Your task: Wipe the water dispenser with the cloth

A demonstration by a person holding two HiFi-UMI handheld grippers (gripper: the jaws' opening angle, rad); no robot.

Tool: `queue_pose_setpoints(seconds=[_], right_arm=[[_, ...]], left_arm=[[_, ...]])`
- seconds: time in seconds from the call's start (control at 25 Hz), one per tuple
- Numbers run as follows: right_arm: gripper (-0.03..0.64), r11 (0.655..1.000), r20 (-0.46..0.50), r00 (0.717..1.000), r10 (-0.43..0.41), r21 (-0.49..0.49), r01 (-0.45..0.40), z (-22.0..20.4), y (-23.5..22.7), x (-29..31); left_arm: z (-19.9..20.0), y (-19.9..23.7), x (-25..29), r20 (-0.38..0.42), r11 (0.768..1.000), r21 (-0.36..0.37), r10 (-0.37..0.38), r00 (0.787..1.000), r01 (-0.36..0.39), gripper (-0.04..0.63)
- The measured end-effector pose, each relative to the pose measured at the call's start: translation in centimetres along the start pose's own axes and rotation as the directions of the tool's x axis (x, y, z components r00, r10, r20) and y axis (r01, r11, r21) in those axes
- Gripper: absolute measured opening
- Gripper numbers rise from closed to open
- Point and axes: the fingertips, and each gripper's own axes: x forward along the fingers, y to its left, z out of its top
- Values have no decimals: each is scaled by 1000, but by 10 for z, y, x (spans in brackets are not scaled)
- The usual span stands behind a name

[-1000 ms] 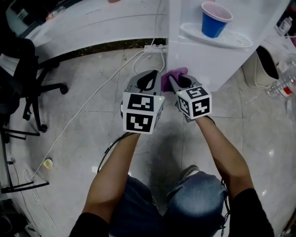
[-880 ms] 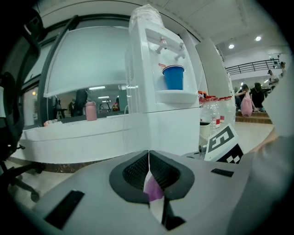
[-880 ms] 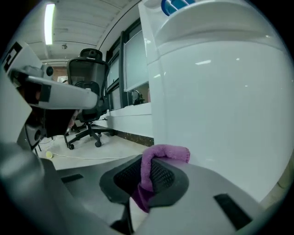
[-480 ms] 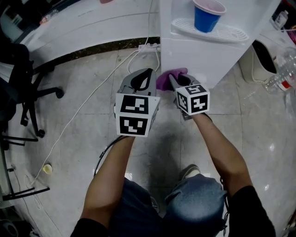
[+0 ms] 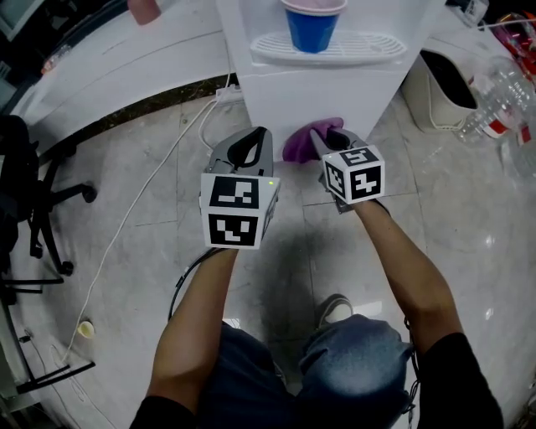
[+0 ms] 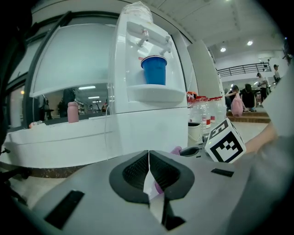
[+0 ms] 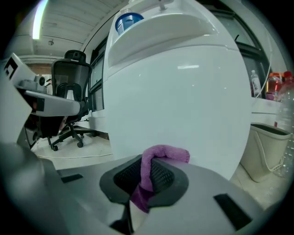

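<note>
Looking down in the head view, the person stands on a pale tiled floor [image 5: 151,251] right in front of a white water dispenser [image 5: 318,96]. A blue cup [image 5: 312,25] sits on its drip tray [image 5: 368,49]. The left hand-held gripper [image 5: 261,134] hangs just left of the dispenser's lower body. The right hand-held gripper [image 5: 327,136] is beside it, with a purple cloth [image 5: 301,142] bunched at its tips, low down at the front of the dispenser near the floor. A white cable [image 5: 138,205] trails across the tiles, an office chair [image 5: 38,193] is off to the left, and a bin [image 5: 444,84] and some plastic bottles [image 5: 502,100] are on the right.

Left gripper view: the jaws are pressed together at the tips with nothing pinched between them. A sliver of purple shows through the gap lower down, but that's the cloth beyond them. The dispenser stands ahead with the cup up top, the right gripper's marker cube [image 6: 225,141] pokes in at the right, and a pink bottle [image 6: 72,111] stands on the white surface [image 6: 55,137] to the left.

Right gripper view: the jaws are clamped on the cloth, with its free end flopped over the top toward the dispenser's white front panel. It's right up against the panel, but I can't tell if it's actually touching.
</note>
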Motion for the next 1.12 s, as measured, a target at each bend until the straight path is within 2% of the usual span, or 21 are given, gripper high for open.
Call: queue_pose_setpoints(seconds=[0.48, 0.64, 0.88, 1.12], right_arm=[[32, 990, -22, 990, -138, 33, 139, -18, -90, -40], [32, 981, -40, 981, -191, 32, 192, -21, -123, -56], [32, 982, -40, 981, -188, 22, 189, -5, -126, -71], [32, 985, -29, 985, -170, 13, 171, 43, -102, -112]], left_arm=[[-7, -50, 43, -36, 996, 6, -89, 995, 89, 28], [1, -58, 52, -26, 994, 22, -108, 994, 109, 28], [12, -67, 57, -26, 991, 53, -123, 992, 124, 28], [58, -69, 38, -48, 990, 12, -137, 989, 138, 28]])
